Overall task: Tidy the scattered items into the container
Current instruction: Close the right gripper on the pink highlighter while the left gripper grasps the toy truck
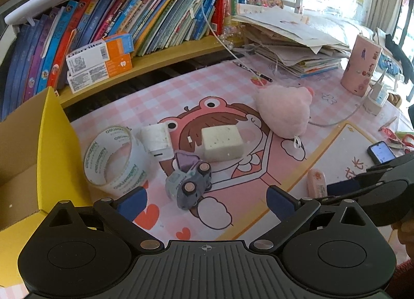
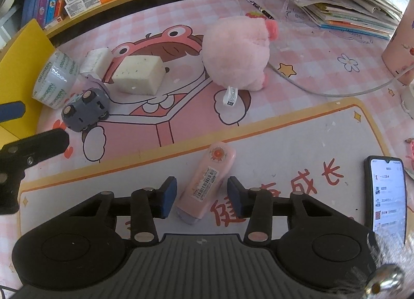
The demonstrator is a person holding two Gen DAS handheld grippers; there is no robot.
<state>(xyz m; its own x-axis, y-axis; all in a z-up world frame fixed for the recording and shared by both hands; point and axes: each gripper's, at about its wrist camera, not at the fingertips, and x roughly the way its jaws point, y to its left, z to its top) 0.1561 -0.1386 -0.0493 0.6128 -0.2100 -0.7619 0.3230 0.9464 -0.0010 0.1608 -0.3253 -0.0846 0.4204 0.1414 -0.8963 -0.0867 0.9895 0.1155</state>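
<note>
The right gripper [image 2: 202,194] has its jaws spread on either side of the pink tube [image 2: 205,184], not touching it. The tube lies flat on the tabletop [image 2: 297,128], its long axis running away from the gripper, tilted rightward. The left gripper [image 1: 207,199] hangs wide open before the toy car [image 1: 188,185].

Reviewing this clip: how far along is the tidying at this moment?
Nothing visibly packed: the visible part of the cardboard box looks empty. In hand: the right gripper is open, its fingers straddling the pink tube, not yet closed on it; the left gripper is open near the toy car. Still on the mat: tape roll, sponge block, white box, pink plush.
</note>
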